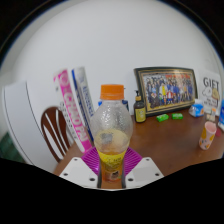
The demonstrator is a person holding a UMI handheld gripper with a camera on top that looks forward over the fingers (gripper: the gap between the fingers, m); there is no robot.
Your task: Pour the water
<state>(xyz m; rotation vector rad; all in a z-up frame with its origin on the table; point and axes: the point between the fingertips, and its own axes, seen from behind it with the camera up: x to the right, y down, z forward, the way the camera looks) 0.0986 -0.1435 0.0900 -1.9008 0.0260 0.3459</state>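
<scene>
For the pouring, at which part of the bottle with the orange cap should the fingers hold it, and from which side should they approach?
Best at the lower body. The bottle stands upright on the wooden table, between the pink-padded fingers of the gripper, which come level from the near side. The body there looks round and even, so the pads can likely press both sides; the orange cap stays free for opening.

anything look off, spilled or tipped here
Nothing stands out. The bottle with the orange cap stands upright between the gripper fingers, and no liquid shows on the wooden table. The framed picture leans against the wall, seemingly by design.
</scene>
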